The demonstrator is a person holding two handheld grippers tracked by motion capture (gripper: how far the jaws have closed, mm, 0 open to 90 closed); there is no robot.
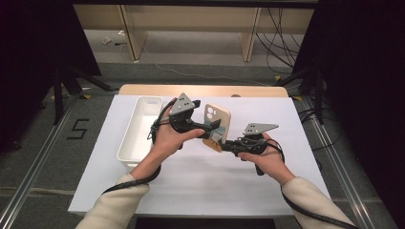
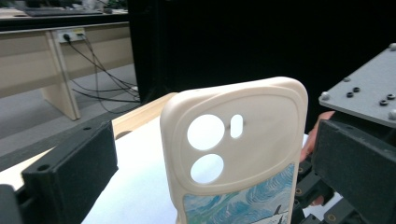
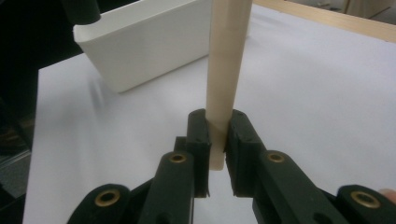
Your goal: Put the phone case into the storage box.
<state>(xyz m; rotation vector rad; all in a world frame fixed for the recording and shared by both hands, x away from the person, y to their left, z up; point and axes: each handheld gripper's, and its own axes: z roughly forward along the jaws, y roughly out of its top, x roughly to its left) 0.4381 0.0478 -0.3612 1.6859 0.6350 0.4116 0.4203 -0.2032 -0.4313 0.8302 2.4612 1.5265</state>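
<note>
1. Two grippers meet above the middle of the white table (image 1: 200, 191), each in one of the person's hands.
2. Right gripper (image 3: 216, 140): its jaws are clamped on the lower edge of the cream phone case (image 1: 217, 121), seen edge-on in its own view.
3. Left gripper (image 1: 210, 129): its jaws stand wide apart on either side of the case (neither jaw visibly touches it), which rises between them with its camera cut-outs uppermost and a blue painted print below.
4. The case is held upright in the air, clear of the table.
5. A white bin (image 1: 138, 131) sits on the table to the left, near the left hand (image 1: 167, 140).
</note>
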